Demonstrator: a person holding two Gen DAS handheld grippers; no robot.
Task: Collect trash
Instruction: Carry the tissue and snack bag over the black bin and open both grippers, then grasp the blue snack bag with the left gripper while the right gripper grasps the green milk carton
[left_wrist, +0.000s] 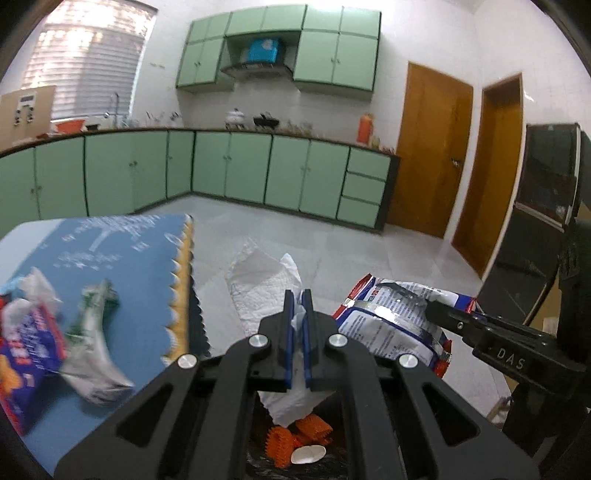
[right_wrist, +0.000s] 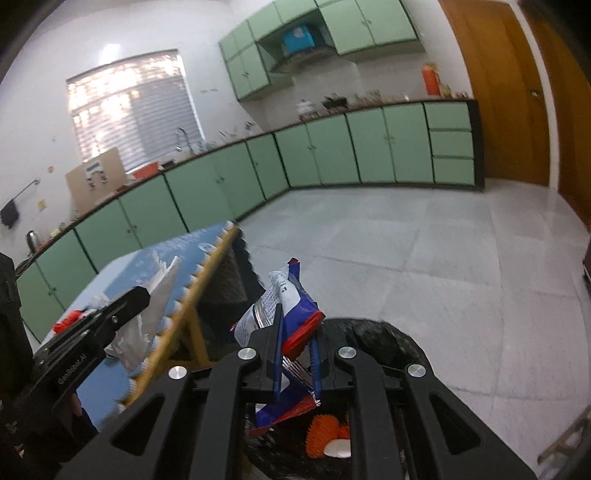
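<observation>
Above bin (right_wrist: 373, 334), right tool (left_wrist: 436, 308) reads "DAS"

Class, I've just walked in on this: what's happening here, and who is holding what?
A person is clearing trash using a handheld tool in each hand. The left tool is shut on a crumpled white paper towel, and the right tool is shut on a blue, red and silver snack wrapper. Both hang over a black-lined trash bin beside the blue-covered table. Orange scraps already lie in the bin, while more wrappers remain on the table.
</observation>
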